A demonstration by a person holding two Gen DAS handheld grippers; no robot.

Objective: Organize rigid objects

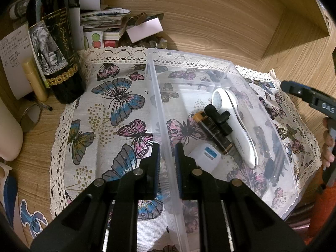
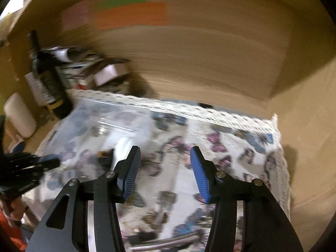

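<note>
A clear plastic bin [image 1: 159, 96] stands on a butterfly cloth [image 1: 109, 109]. In it lie a white handheld device [image 1: 235, 124], a black clip-like piece [image 1: 218, 119], a dark tube with an orange cap [image 1: 212, 134] and a small white box with a blue label [image 1: 205, 156]. My left gripper [image 1: 167, 153] is shut on the bin's left wall, one finger on each side. My right gripper [image 2: 166, 168] is open and empty above the cloth; it shows at the right edge of the left wrist view [image 1: 308, 98]. The right wrist view is blurred; the bin [image 2: 100, 121] sits at its left.
A dark wine bottle [image 1: 56, 48] stands at the cloth's back left, beside a cream tube [image 1: 35, 82], a note sheet [image 1: 14, 56] and stacked papers [image 1: 105, 21]. Wooden walls [image 1: 231, 21] close in the back and right. A white bottle [image 2: 20, 115] stands far left.
</note>
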